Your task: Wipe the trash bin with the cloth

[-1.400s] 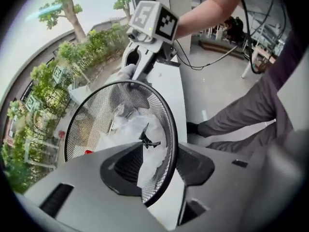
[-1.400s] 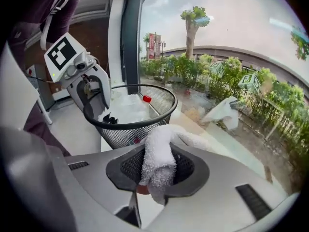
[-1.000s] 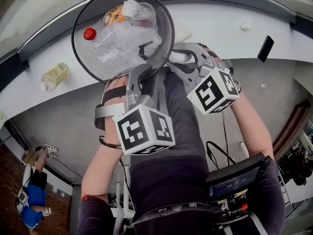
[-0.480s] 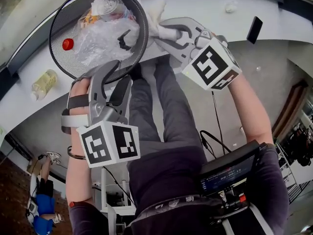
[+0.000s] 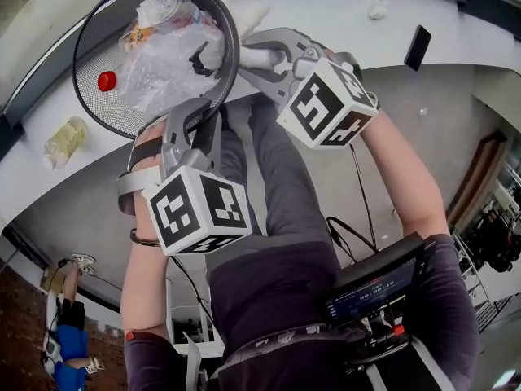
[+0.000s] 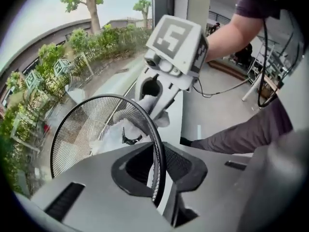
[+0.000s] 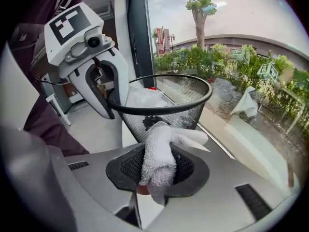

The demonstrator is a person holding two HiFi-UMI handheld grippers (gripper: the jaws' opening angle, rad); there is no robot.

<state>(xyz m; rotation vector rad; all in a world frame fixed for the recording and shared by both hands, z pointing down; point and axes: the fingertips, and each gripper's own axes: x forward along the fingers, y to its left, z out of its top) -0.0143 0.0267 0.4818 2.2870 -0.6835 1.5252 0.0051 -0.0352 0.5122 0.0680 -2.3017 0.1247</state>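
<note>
A black wire-mesh trash bin [image 5: 98,39] full of rubbish stands on a white ledge [image 5: 342,15] at the upper left. My left gripper [image 5: 203,112] reaches its near rim. In the left gripper view the rim [image 6: 155,144] runs between the jaws of the left gripper [image 6: 159,178], which are closing onto it. My right gripper [image 5: 244,55] is shut on a rolled white cloth [image 5: 254,56] and holds it against the bin's outer right side. In the right gripper view the cloth [image 7: 159,158] sits between the jaws of the right gripper [image 7: 154,178], just in front of the mesh wall [image 7: 178,112].
Inside the bin lie a red-capped bottle [image 5: 106,81], crumpled clear plastic [image 5: 167,59] and a clear cup [image 5: 175,5]. A plastic bottle [image 5: 63,142] lies on the ledge to the left, a dark phone [image 5: 417,47] to the right. My legs and a screen device [image 5: 374,287] are below.
My left gripper came off the rim, dropped down and left, then returned to the rim. The right gripper kept the cloth and slid it along the bin's side.
</note>
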